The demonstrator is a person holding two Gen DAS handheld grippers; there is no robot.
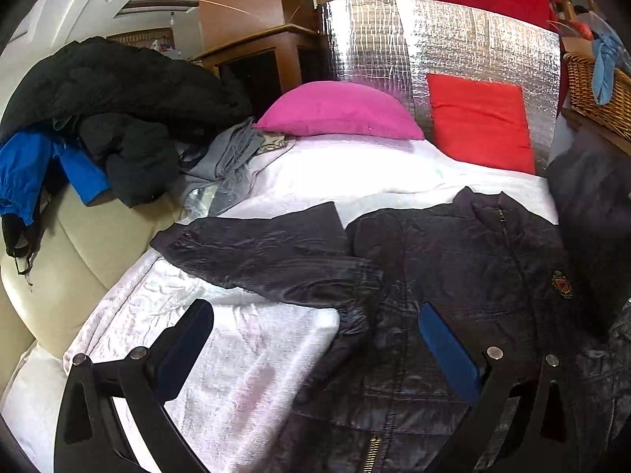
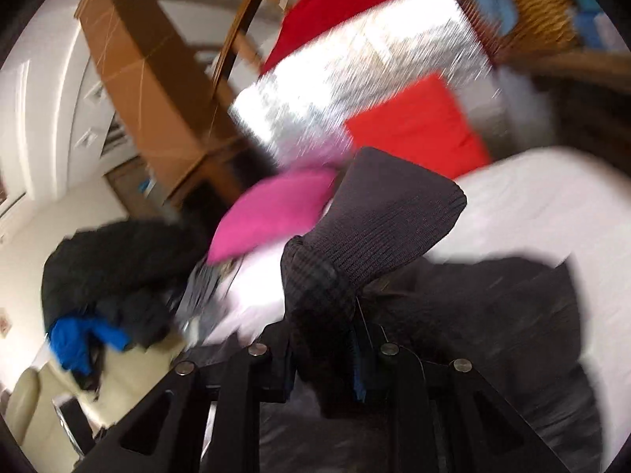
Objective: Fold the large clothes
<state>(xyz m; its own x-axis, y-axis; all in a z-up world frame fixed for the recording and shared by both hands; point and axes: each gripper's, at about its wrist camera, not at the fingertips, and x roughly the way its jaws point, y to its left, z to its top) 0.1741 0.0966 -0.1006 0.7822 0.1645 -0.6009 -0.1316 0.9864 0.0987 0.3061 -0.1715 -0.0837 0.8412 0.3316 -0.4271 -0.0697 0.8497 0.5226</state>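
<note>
Clamped on the ribbed cuff (image 2: 378,216), my right gripper (image 2: 323,358) should carry it flat across the jacket (image 1: 453,276); my left gripper (image 1: 315,351) hangs open, lower frame.

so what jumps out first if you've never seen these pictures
The dark jacket spread across the white bed fills the middle of the left wrist view, one sleeve laid out to the left. In the right wrist view the right gripper is shut on the jacket's ribbed cuff, which stands up in front of the lens. Behind, a pink pillow and a red cushion glow against a silver foil panel.
</note>
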